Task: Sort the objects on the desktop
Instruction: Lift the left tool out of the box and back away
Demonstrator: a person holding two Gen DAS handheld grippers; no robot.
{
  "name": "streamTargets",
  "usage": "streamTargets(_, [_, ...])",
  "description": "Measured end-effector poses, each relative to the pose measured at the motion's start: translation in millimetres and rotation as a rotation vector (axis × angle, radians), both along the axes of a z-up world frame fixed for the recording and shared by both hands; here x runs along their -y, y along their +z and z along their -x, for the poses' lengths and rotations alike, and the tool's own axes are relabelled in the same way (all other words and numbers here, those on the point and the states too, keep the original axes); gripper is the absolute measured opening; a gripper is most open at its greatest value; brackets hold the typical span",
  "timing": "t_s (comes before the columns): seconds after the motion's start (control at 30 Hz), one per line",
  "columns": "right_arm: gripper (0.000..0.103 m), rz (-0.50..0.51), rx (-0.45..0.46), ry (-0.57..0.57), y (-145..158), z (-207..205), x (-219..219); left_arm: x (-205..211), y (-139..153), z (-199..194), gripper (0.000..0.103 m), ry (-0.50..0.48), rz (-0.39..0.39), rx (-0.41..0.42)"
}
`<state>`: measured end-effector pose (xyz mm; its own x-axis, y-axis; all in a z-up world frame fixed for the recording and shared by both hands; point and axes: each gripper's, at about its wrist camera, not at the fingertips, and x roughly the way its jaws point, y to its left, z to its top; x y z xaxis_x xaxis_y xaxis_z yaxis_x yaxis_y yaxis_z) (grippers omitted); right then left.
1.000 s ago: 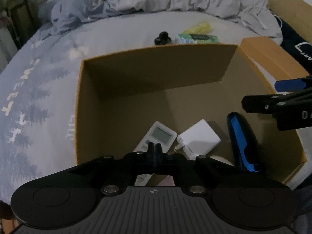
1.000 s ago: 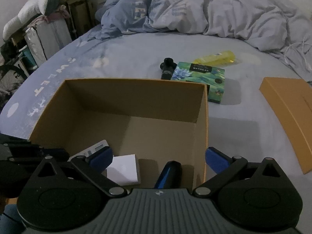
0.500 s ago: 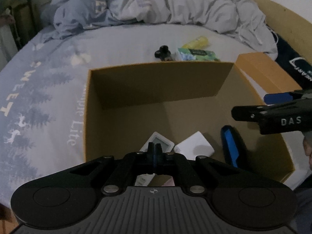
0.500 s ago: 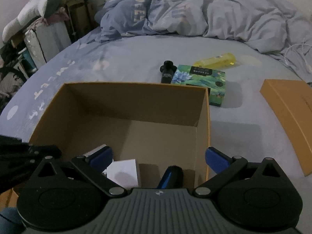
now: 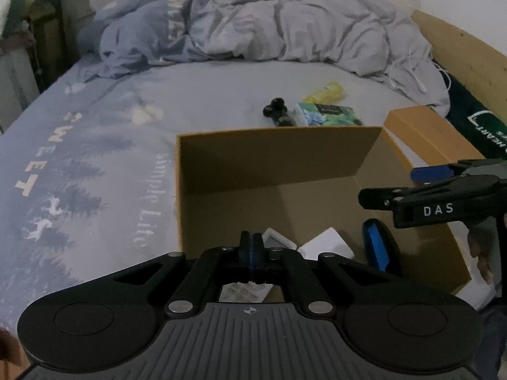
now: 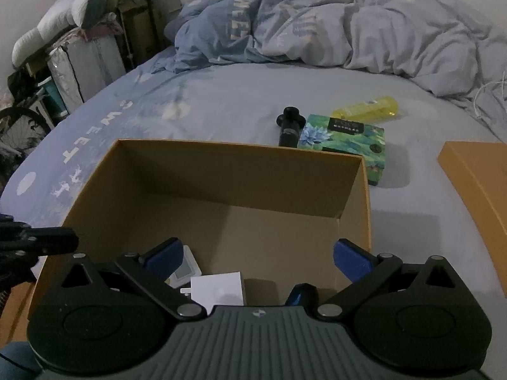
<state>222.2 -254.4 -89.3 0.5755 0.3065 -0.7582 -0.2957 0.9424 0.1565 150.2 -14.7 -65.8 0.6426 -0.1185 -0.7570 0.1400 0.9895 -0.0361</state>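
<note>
Open cardboard box (image 6: 364, 209) on the bed (image 6: 221, 107), near edge of the mattress, holding three things on its floor at the near side: a small white device with a grey screen (image 5: 279, 240) to the left, a white charger block (image 5: 328, 247) just beside it in the middle, and a blue-and-black object (image 5: 377, 248) lying lengthwise to the right. Rest of the box floor bare. Just beyond the far wall of the box, on the sheet: a black knobbed cylinder (image 6: 290, 125), touching or all but touching a green floral box (image 6: 347, 141) to its right, and behind that a yellow translucent bottle (image 6: 367, 109) lying on its side. Flat orange lid (image 6: 478, 196) further right, apart from the box. Left tongs (image 5: 251, 251) hovering over the near left part of the box, blue pads pressed together, nothing between them. Right tongs (image 6: 256, 258) over the near right part of the box, spread wide, blue pads well apart, gripping nothing; from the left wrist view seen side-on at the right edge, lettered "DAS", with part of a hand (image 5: 483, 253) below. Crumpled grey-blue duvet (image 6: 317, 28) heaped at the far end of the bed; printed words and tree shapes along the left of the sheet. Wooden bed frame (image 5: 459, 47) at far right; bags and a plush toy stacked at far left beyond the bed.
</note>
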Motion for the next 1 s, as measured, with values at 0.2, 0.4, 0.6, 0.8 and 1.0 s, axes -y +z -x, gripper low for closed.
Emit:
streamTargets(0.2, [0.103,-0.011,0.013,0.002,0,0,-2,-12,7,8,0.002,0.006,0.039,-0.001])
streamTargets(0.4, [0.103,-0.039,0.026,-0.007,3,1,-3,-11,18,13,0.035,-0.012,0.02,0.027])
streamTargets(0.6, [0.103,-0.104,0.074,-0.015,9,4,1,-5,20,16,0.058,-0.022,-0.002,0.033])
streamTargets(0.8, [0.103,-0.133,0.09,-0.034,12,4,10,6,21,14,0.073,-0.028,-0.039,0.023])
streamTargets(1.0, [0.103,-0.19,0.115,-0.065,19,2,29,20,28,11,0.089,-0.049,-0.038,0.042])
